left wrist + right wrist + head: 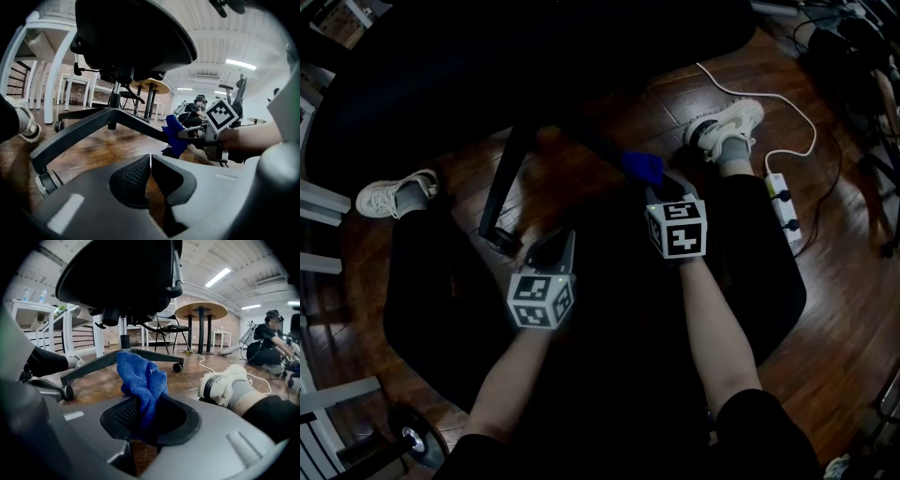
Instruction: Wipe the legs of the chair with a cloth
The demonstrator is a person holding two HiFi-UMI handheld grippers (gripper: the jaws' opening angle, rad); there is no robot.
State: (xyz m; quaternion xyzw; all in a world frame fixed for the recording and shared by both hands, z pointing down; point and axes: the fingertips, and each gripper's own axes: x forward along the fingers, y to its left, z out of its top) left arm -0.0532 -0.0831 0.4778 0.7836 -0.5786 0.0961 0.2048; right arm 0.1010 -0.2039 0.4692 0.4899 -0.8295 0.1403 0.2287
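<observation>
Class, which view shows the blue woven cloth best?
The right gripper view: the blue woven cloth is large and sharp, pinched in the right tool. The left gripper view shows it small, sideways; the head view, a dim patch.

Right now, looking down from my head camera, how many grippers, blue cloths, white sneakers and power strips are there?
Grippers: 2, left gripper and right gripper
Blue cloth: 1
White sneakers: 2
Power strip: 1
Total: 6
</observation>
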